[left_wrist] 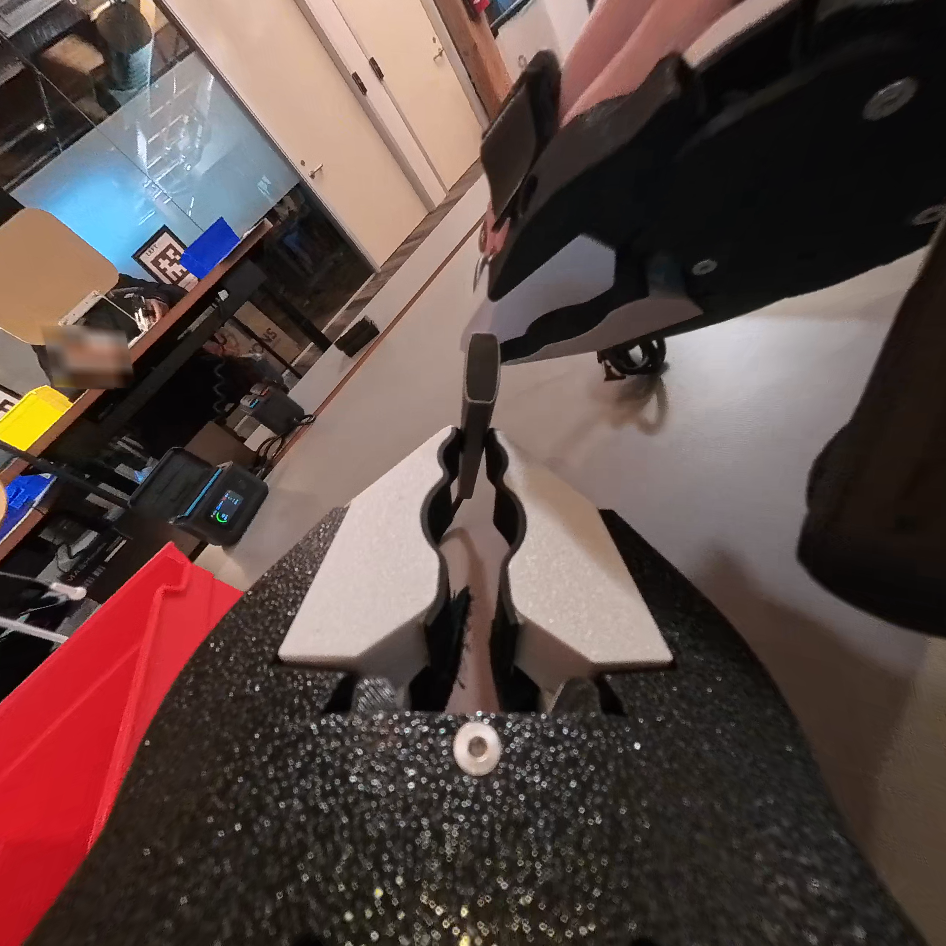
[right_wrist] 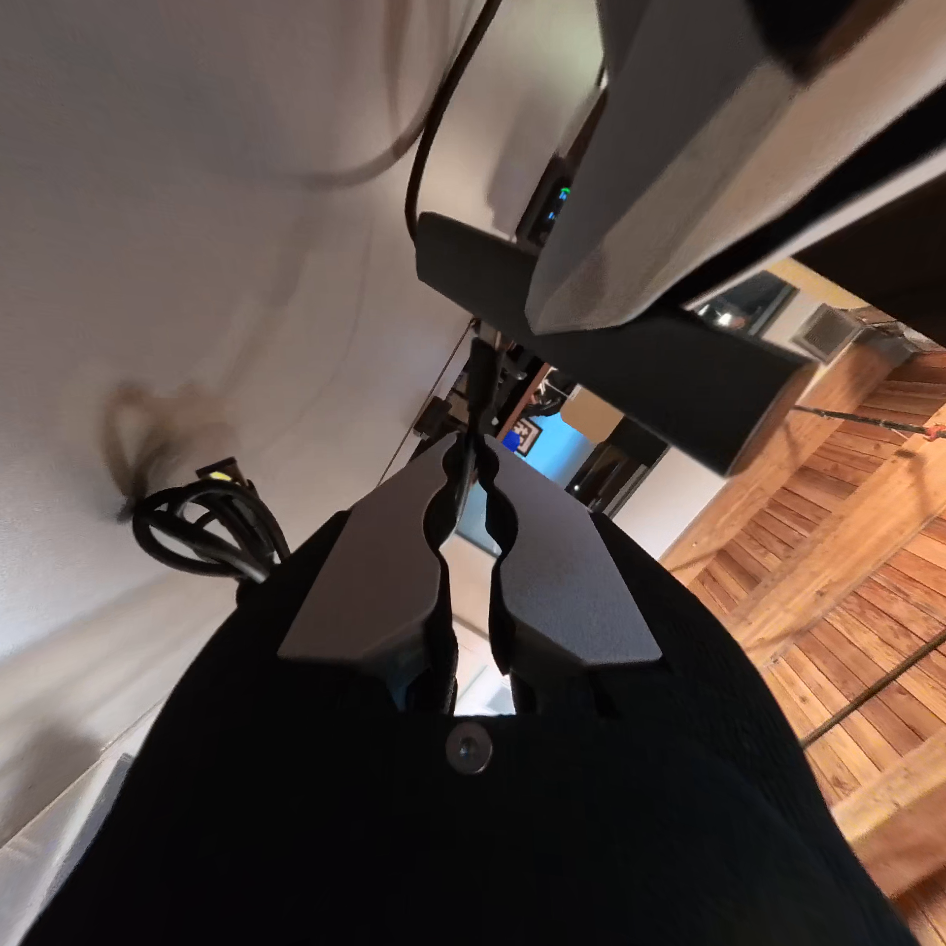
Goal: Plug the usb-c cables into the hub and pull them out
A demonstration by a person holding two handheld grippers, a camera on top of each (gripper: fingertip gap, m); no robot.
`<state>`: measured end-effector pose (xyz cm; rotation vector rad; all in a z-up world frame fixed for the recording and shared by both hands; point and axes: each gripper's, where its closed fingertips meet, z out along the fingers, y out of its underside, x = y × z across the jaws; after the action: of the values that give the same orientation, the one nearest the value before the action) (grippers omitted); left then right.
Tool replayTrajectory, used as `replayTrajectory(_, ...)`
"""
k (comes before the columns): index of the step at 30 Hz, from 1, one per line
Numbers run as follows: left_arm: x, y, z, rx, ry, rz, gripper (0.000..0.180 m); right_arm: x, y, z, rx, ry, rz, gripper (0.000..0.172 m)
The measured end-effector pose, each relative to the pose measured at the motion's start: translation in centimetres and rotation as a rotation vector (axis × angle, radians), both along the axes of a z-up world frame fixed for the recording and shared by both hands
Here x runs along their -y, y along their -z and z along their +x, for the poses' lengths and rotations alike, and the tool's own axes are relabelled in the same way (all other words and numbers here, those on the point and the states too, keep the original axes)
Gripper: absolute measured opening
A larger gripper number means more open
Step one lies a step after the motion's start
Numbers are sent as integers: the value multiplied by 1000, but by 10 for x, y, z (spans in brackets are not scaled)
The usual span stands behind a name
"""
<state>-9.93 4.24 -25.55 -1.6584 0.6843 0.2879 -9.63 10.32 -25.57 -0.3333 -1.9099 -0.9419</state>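
In the left wrist view my left gripper is shut on a slim dark grey hub, which stands up out of the fingertips above the pale table. My right gripper comes in from the upper right, its tips at the hub's far end. In the right wrist view my right gripper is shut on a black usb-c cable just behind its plug. The plug's metal tip meets the edge of the hub. I cannot tell how deep it sits. A left finger clamps the hub.
A coiled bundle of black cables lies on the table beyond the hub; it also shows in the right wrist view. A red bin is at my lower left. A black case with a small lit screen stands at the table's left edge. The gap from one gripper's tips to the other's is roughly 6 centimeters.
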Motion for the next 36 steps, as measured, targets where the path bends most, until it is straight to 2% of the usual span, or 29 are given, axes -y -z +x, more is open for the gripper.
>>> replayTrajectory(3, -1, 1, 0, 2, -13, -11, 7, -1, -1, -1, -9, 10, 10, 2)
replayTrajectory(8, -1, 1, 0, 30, -18, -25, 8, 14, -6, -8, -39, -71, 18, 2)
replayTrajectory(10, -1, 0, -2, 47, -13, -22, 8, 8, -8, -5, -54, -46, 6, 2)
replayTrajectory(14, 1, -9, -12, 185, -10, -19, 8, -9, -14, 1, -40, -16, 36, 1)
replayTrajectory(18, 1, -14, -21, 261, -11, -9, 8, -5, -10, 0, 11, -40, 58, 1)
replayTrajectory(36, 1, -11, -17, 206, -15, 2, 8, 2, -10, -9, 8, -28, 31, 1)
